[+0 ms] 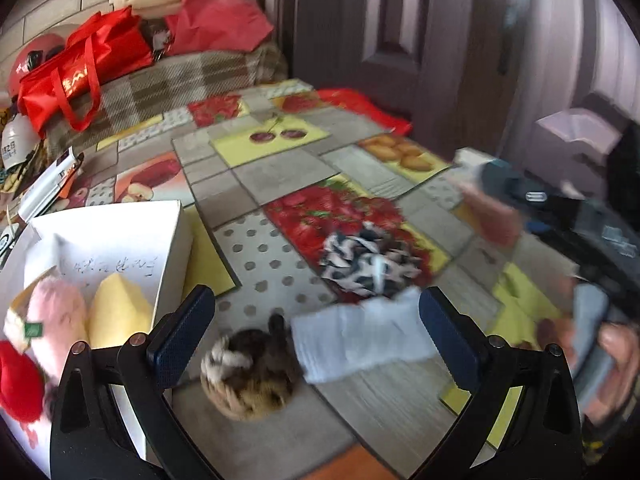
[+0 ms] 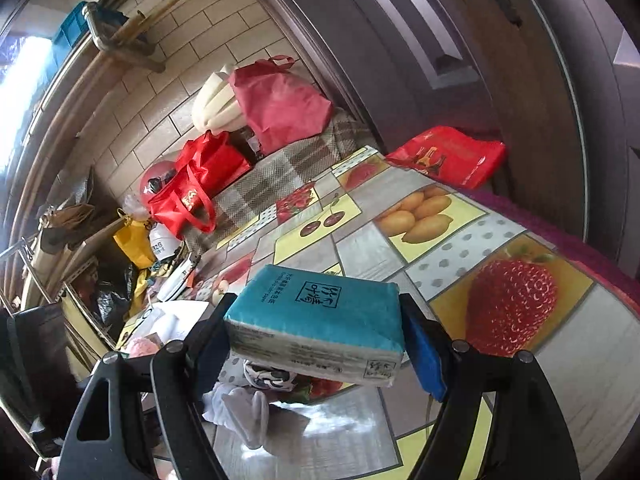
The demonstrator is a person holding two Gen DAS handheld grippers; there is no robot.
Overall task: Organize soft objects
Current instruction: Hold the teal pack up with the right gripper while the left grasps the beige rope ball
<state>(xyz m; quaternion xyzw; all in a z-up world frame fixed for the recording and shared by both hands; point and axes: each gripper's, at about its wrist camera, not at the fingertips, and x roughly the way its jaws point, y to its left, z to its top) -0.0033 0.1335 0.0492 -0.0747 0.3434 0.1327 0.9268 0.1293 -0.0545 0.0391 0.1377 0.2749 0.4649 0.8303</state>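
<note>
Teal tissue pack (image 2: 316, 320) sits clamped between the right gripper (image 2: 320, 344) pads, held tilted above the table (image 2: 560, 380). Left gripper (image 1: 316, 336) angles down, jaws spread empty over a white cloth (image 1: 360, 344) and brown plush (image 1: 248, 376) near the table's front edge.

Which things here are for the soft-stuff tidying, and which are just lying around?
For the job: teal tissue pack, white cardboard box, pink plush toy, white folded cloth, brown fuzzy ball.
Lying about: red tote bag, red helmet.

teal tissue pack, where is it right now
In the right wrist view, the teal plastic-wrapped tissue pack sits clamped between the right gripper's jaws, raised above the fruit-patterned tablecloth.
</note>
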